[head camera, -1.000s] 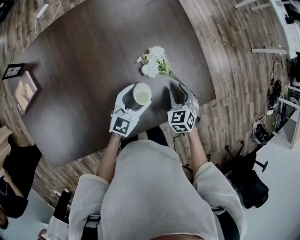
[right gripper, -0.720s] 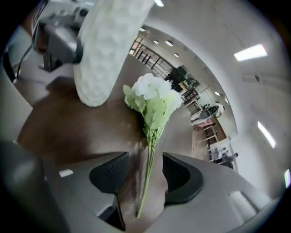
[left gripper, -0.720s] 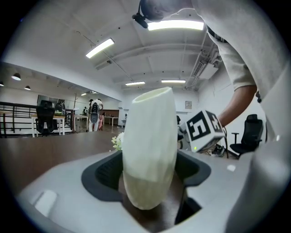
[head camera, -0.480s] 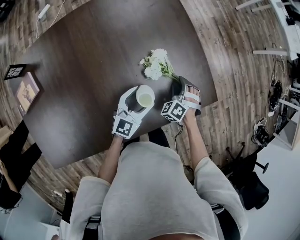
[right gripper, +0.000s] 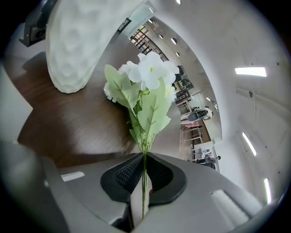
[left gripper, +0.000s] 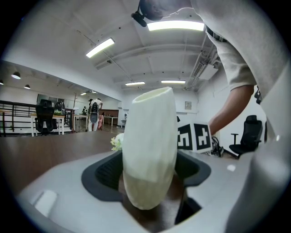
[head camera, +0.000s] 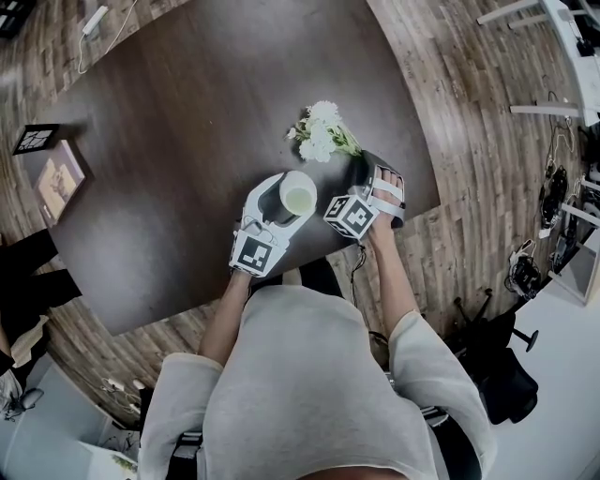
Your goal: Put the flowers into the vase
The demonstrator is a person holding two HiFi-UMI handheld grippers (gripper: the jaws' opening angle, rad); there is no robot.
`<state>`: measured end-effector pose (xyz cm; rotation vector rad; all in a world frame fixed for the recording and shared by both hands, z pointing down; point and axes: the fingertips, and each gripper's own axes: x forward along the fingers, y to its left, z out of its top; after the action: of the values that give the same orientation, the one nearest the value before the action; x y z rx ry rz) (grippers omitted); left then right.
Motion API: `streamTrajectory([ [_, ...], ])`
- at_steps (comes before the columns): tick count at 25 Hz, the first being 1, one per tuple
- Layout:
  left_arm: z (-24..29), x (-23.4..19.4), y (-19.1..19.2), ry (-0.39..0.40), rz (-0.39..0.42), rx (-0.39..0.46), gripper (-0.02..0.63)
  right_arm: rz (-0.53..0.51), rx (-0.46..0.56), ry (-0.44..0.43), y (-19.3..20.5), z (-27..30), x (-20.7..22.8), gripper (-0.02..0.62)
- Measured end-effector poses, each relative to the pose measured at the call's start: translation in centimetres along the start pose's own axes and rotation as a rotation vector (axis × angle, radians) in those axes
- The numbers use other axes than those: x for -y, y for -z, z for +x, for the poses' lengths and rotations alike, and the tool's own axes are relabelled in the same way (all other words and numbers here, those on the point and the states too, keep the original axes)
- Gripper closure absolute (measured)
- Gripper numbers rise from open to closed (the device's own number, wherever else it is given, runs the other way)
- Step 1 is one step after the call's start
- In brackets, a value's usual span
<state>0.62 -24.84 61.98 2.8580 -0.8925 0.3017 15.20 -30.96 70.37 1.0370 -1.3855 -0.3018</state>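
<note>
A cream vase stands upright on the dark table, and my left gripper is shut on its sides. In the left gripper view the vase fills the gap between the pads of the left gripper. The bunch of white flowers with green leaves lies just beyond, blooms pointing away. My right gripper has just been closing and is shut on the thin green stem. In the right gripper view the stem runs between the pressed pads of the right gripper up to the flowers, with the vase at upper left.
A book and a black marker card lie at the table's left side. A white plug with cable sits on the floor at the far left. The table's near edge runs just right of my right hand. A black chair stands lower right.
My right gripper has moved in to the flower stems, rolled over, and closed on the stem. The flowers shifted slightly up and right. The left gripper kept still on the vase.
</note>
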Motion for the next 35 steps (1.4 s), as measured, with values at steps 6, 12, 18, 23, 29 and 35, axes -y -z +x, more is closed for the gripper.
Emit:
streamTrajectory([
  [6, -0.1, -0.1, 0.4, 0.002, 0.013, -0.016, 0.258, 0.093, 0.026, 0.025, 0.2, -1.4, 1.4, 0.581],
  [12, 0.1, 0.0, 0.3, 0.004, 0.023, -0.016, 0.258, 0.305, 0.098, 0.024, 0.4, -4.4, 3.2, 0.581],
  [18, 0.1, 0.3, 0.2, 0.004, 0.019, -0.016, 0.258, 0.876, 0.402, -0.108, -2.8, -10.2, 7.9, 0.583],
  [23, 0.1, 0.3, 0.4, 0.004, 0.015, -0.017, 0.258, 1.105, 0.792, -0.236, -7.9, -16.7, 13.0, 0.583],
  [29, 0.2, 0.4, 0.3, 0.002, 0.015, -0.017, 0.258, 1.153, 1.062, -0.314, -11.5, -22.7, 17.4, 0.583],
  [35, 0.1, 0.1, 0.3, -0.008, 0.002, -0.013, 0.258, 1.119, 1.160, -0.375, -14.6, -25.2, 17.3, 0.581],
])
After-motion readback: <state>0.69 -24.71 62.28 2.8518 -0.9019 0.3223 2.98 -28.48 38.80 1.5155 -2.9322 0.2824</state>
